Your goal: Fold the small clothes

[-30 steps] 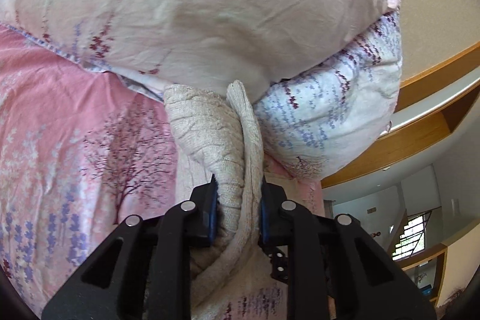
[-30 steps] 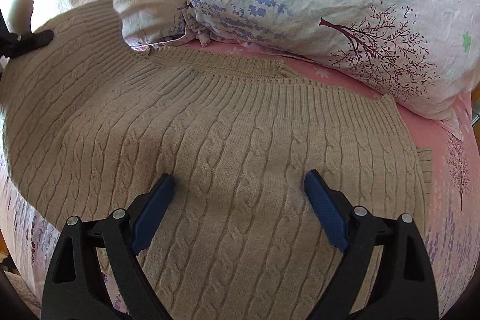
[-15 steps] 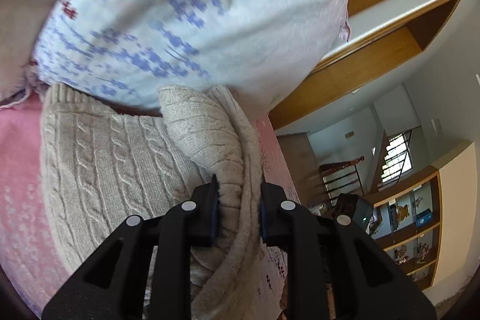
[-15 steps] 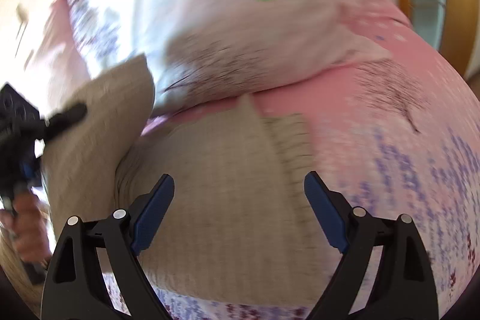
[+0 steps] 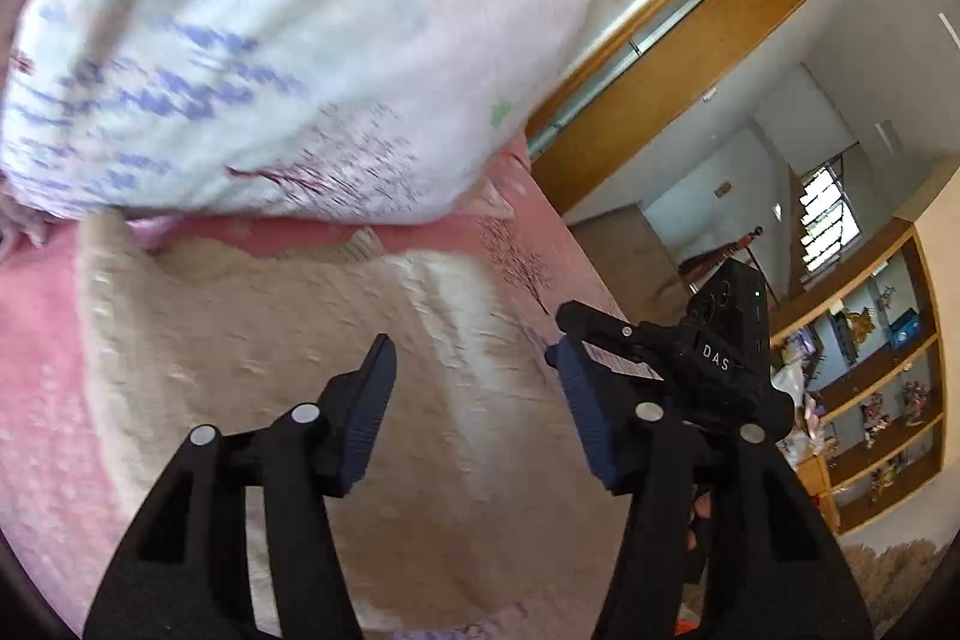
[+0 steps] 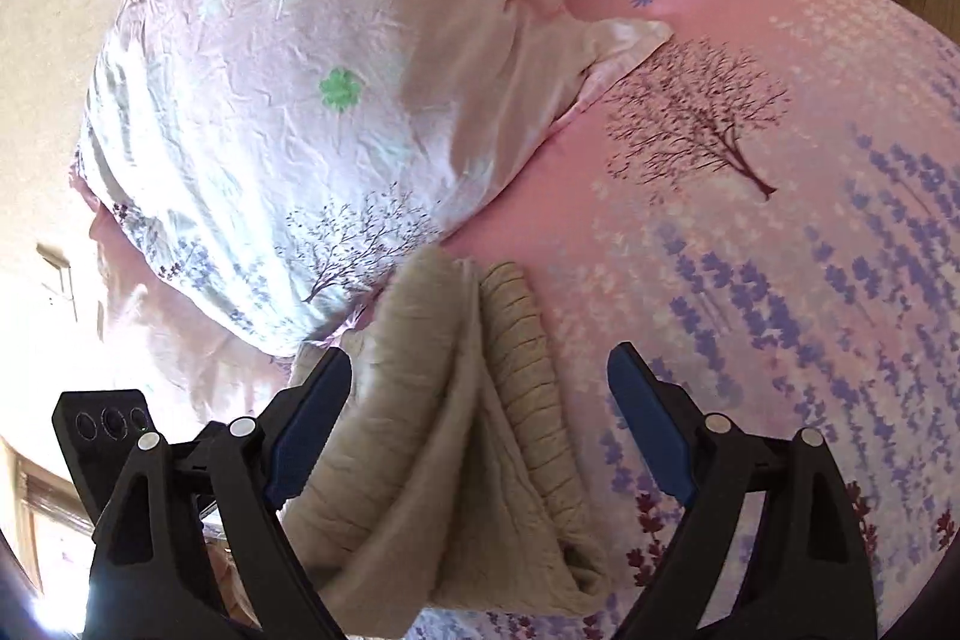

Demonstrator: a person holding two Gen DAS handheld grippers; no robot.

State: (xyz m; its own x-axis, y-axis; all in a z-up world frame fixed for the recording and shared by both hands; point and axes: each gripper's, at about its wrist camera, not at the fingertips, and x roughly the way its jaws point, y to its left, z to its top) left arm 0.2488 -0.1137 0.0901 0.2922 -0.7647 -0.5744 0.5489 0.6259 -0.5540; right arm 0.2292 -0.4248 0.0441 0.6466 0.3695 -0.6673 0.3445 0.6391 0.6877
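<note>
In the left wrist view, the left gripper [image 5: 474,364] hangs above a beige cable-knit sweater [image 5: 336,340] that lies spread on a pink bed sheet [image 5: 36,292] printed with trees. Its jaws have just been opening and now stand apart; the sweater lies below them, but nothing is pinched between the blue pads. A pale pillow [image 5: 288,40] with blue and maroon print sits behind the sweater, its lower edge meeting the knit's far edge. The picture is blurred over the cloth. On the right, the right gripper [image 5: 648,346], black and marked "DAS", reaches in just beside the left one's right finger. Beyond the bed edge stand a wooden bed frame [image 5: 708,40] and wooden shelves [image 5: 882,400] with small items.

In the right wrist view, the right gripper [image 6: 480,394] has its jaws wide apart. A folded bundle of the sweater [image 6: 456,412] rises between them, its ribbed hem on the right side; the left pad appears to lie against the knit, while the right pad is clear of it. The bundle lies on the sheet [image 6: 780,280], its far end against the pillow [image 6: 312,100]. Part of the left gripper's body [image 6: 102,430] shows at lower left.
</note>
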